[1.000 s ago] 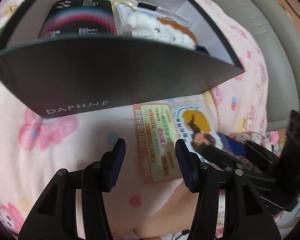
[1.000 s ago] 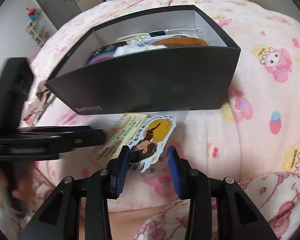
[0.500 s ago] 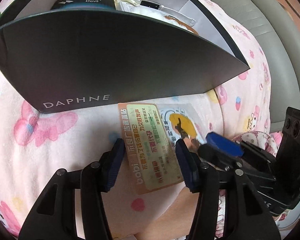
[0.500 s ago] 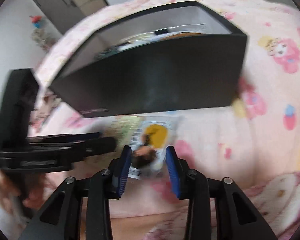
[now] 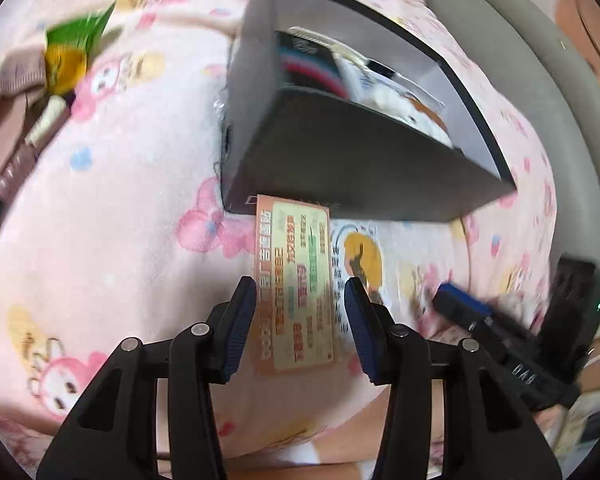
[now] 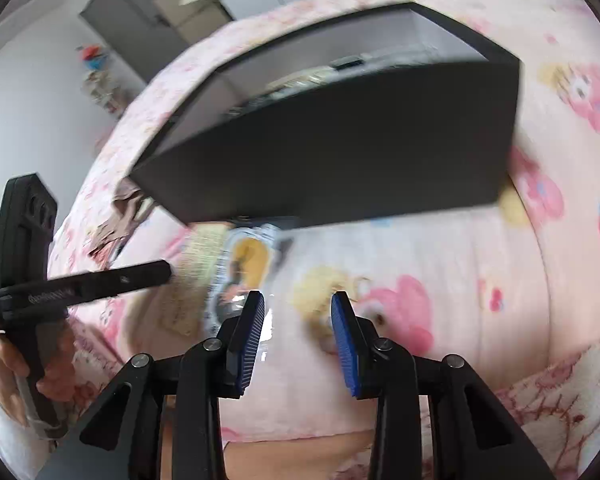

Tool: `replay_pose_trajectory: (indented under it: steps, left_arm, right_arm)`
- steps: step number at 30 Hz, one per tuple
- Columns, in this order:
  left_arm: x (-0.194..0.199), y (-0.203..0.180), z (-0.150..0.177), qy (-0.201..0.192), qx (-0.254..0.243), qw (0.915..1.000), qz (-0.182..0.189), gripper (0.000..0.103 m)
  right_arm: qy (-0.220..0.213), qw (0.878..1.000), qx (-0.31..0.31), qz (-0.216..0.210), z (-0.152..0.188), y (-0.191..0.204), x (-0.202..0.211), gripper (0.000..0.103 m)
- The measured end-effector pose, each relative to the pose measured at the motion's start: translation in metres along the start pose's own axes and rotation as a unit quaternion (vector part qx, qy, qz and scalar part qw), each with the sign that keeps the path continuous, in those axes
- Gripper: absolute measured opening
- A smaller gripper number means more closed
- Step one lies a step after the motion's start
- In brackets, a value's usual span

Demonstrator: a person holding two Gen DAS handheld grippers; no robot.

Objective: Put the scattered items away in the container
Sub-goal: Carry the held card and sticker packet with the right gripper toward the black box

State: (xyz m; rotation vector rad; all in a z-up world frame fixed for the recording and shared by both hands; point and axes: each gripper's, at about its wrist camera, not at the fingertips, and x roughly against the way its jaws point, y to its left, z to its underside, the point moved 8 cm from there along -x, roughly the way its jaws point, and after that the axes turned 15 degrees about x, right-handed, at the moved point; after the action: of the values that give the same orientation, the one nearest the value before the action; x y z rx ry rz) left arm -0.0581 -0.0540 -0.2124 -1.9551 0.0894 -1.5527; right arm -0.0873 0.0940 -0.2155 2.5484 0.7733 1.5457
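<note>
A black DAPHNE box (image 5: 352, 152) (image 6: 340, 160) sits on the pink blanket and holds several items. In front of it lie an orange and yellow printed card (image 5: 300, 288) (image 6: 192, 276) and a clear sticker packet with a cartoon figure (image 5: 360, 260) (image 6: 244, 268). My left gripper (image 5: 300, 320) is open, its fingers on either side of the card's near end. My right gripper (image 6: 298, 328) is open and empty, just right of the sticker packet. It also shows at the right of the left wrist view (image 5: 460, 306).
A green packet with a yellow patch (image 5: 74, 46), a brown cloth (image 5: 8, 96) and small items lie at the far left on the blanket. A grey padded edge (image 5: 540, 120) runs behind the box. Shelves and a grey door (image 6: 140, 28) stand far off.
My left gripper has swung left and moved closer over the card. My right gripper has opened wider and shifted right, off the sticker packet.
</note>
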Motion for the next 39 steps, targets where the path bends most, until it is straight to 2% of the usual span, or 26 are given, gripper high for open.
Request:
replay_pose_trajectory:
  steps: [2,5,7,10,14,16,18,20,21,24,27,30,32,33,35,36,37,39]
  left_arm:
    - [-0.001,0.005,-0.004,-0.001,0.005,0.9999,-0.016,0.046]
    - [0.009,0.012,-0.012,-0.023,-0.011,0.9985,-0.049,0.049]
    - [0.01,0.023,-0.018,-0.03,-0.003,0.997,-0.072,0.057]
    - [0.002,0.028,-0.019,-0.014,0.01,0.9973,-0.071,0.058]
    - [0.006,0.021,-0.014,0.0,-0.024,0.9983,-0.053,0.058]
    - [0.009,0.015,-0.01,0.006,-0.046,0.9979,-0.044,0.054]
    - [0.009,0.015,-0.011,0.004,-0.072,0.9957,-0.058,0.045]
    - [0.008,0.02,-0.015,0.006,-0.077,0.9943,-0.073,0.039]
    - [0.009,0.021,-0.017,0.009,-0.077,0.9946,-0.07,0.035]
    - [0.025,0.016,-0.023,-0.005,-0.097,0.9941,-0.049,0.035]
    - [0.048,0.009,-0.021,-0.018,-0.122,0.9923,-0.01,0.035]
    - [0.046,-0.018,-0.011,-0.033,-0.14,0.9895,0.017,0.035]
    - [0.047,-0.035,-0.016,-0.041,-0.146,0.9879,0.034,0.035]
    - [0.04,-0.048,-0.013,-0.046,-0.15,0.9869,0.039,0.035]
    - [0.055,-0.064,-0.014,-0.057,-0.159,0.9842,0.054,0.035]
    - [0.031,-0.086,-0.012,-0.06,-0.16,0.9834,0.061,0.035]
    - [0.03,-0.09,-0.011,-0.064,-0.163,0.9823,0.068,0.035]
    - [0.043,-0.107,-0.02,-0.08,-0.178,0.9788,0.062,0.035]
  right_arm:
    - [0.008,1.0,-0.006,-0.009,0.001,0.002,-0.005,0.031]
    - [0.009,1.0,0.019,-0.023,-0.008,0.02,-0.017,0.031]
    - [0.008,0.999,0.024,-0.044,-0.007,0.022,-0.017,0.031]
    - [0.017,0.997,0.024,-0.078,-0.001,0.029,-0.027,0.032]
    - [0.026,0.996,0.024,-0.084,0.004,0.032,-0.039,0.032]
    - [0.021,0.996,0.019,-0.087,0.008,0.023,-0.029,0.031]
    - [0.02,0.997,0.0,-0.069,0.011,0.011,-0.027,0.031]
    - [0.014,0.997,-0.01,-0.077,0.01,0.007,-0.025,0.03]
    - [0.006,0.997,-0.008,-0.079,0.008,0.008,-0.02,0.025]
    - [-0.012,0.997,0.008,-0.081,0.006,0.013,-0.006,0.025]
    - [-0.023,0.997,0.016,-0.076,0.01,0.014,0.01,0.025]
    - [-0.038,0.997,0.031,-0.063,0.01,0.019,0.024,0.025]
    - [-0.049,0.996,0.035,-0.059,0.007,0.021,0.032,0.025]
    - [-0.06,0.996,0.039,-0.057,0.001,0.022,0.04,0.025]
    - [-0.078,0.995,0.045,-0.053,-0.009,0.024,0.053,0.025]
    - [-0.091,0.993,0.047,-0.055,-0.019,0.027,0.062,0.025]
    - [-0.096,0.992,0.048,-0.059,-0.025,0.028,0.067,0.025]
    - [-0.106,0.991,0.055,-0.068,-0.044,0.034,0.072,0.025]
